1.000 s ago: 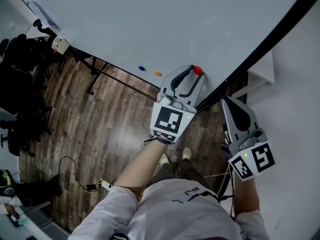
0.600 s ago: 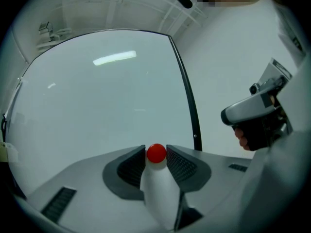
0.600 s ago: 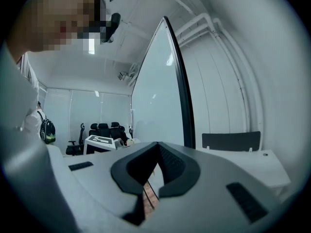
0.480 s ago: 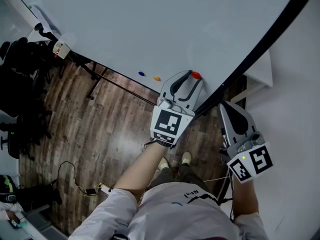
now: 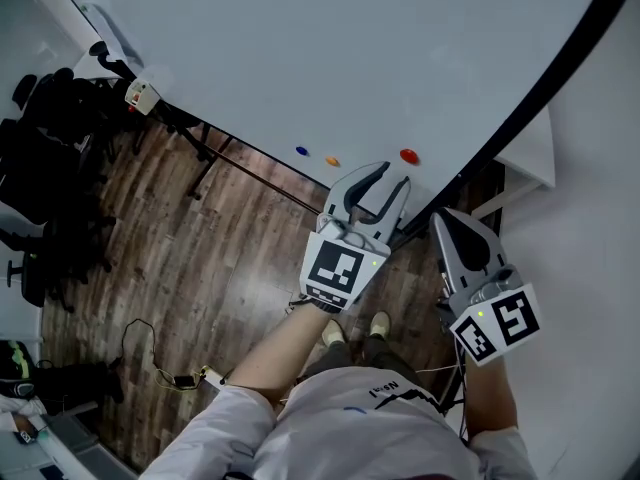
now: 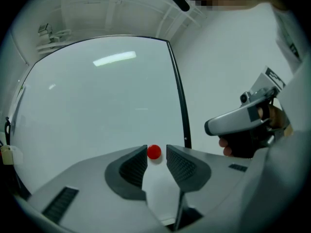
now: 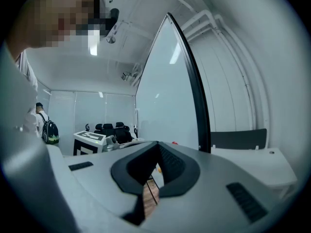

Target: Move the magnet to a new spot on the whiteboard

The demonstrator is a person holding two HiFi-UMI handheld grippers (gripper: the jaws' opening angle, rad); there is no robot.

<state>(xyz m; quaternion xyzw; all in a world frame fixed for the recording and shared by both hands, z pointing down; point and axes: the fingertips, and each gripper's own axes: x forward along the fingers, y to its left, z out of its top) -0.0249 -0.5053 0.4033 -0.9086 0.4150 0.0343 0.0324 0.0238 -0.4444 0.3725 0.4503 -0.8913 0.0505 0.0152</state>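
The red magnet [image 5: 408,155] stuck to the whiteboard [image 5: 350,58], just past the left gripper's [image 5: 393,176] wide-open fingers and not touched, while the right gripper's [image 5: 447,218] fingers were shut on nothing, so I think the left one only needed to back away.

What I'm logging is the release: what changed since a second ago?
The left gripper let go of the red magnet and drew back from the whiteboard, jaws now open, magnet beyond their tips. Unchanged: that magnet's spot on the board, the orange magnet and blue magnet beside it, and the right gripper, shut.
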